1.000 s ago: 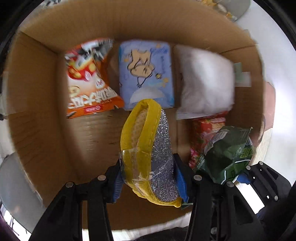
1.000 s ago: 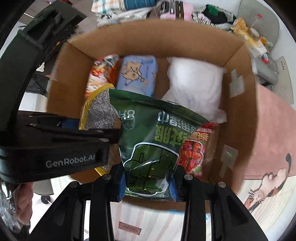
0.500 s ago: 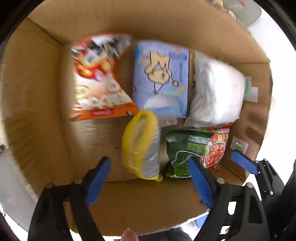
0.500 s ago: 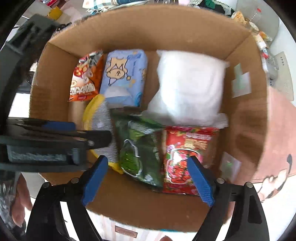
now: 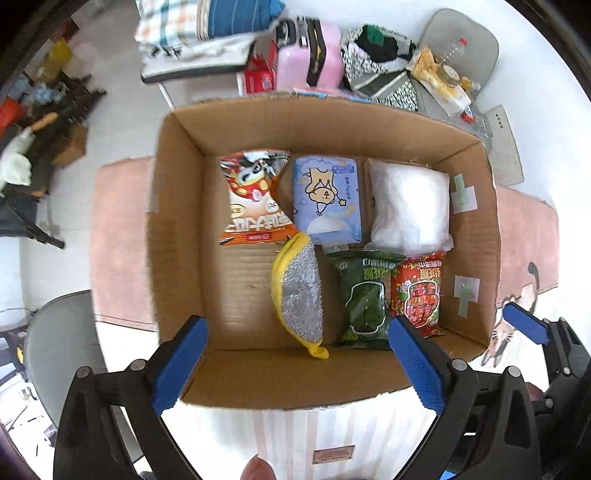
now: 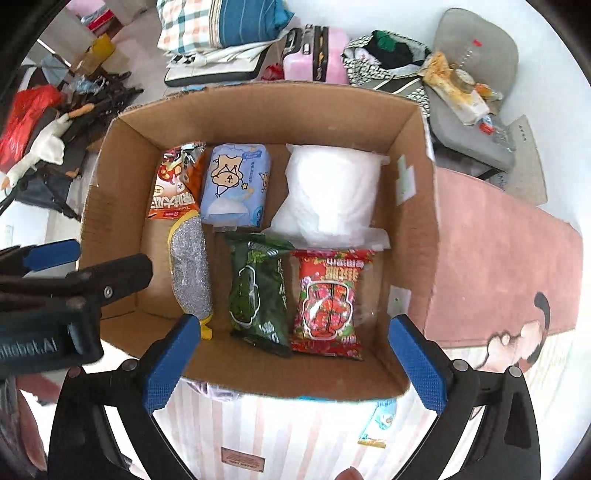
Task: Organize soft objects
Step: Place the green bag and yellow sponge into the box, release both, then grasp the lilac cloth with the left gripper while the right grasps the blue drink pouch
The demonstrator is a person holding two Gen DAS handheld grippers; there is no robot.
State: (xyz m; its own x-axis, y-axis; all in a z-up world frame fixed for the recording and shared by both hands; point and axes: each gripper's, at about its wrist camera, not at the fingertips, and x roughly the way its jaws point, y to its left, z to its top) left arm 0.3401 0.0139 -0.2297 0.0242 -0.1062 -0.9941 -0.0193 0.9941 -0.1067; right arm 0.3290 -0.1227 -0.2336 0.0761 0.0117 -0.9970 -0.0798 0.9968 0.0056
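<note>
An open cardboard box [image 5: 177,236] [image 6: 417,229] holds soft packs. Back row: an orange snack bag [image 5: 255,195] [image 6: 173,184], a blue tissue pack [image 5: 327,199] [image 6: 236,184], a white pack [image 5: 408,206] [image 6: 332,195]. Front row: a yellow and silver scrub sponge [image 5: 299,291] [image 6: 190,269], a green snack bag [image 5: 364,295] [image 6: 256,288], a red snack bag [image 5: 419,291] [image 6: 327,299]. My left gripper [image 5: 295,365] is open and empty above the box's near wall. My right gripper [image 6: 291,363] is open and empty there too.
The box stands on a pink mat [image 5: 118,240] [image 6: 498,251]. Behind it lie folded cloths [image 5: 207,29], a pink case [image 5: 310,55] and a grey chair [image 6: 476,74] with clutter. A small blue packet [image 6: 380,421] lies under the box's near edge.
Both grippers opened: the left let go of the sponge, the right let go of the green bag, both now lying in the box. Both grippers then pulled up and back.
</note>
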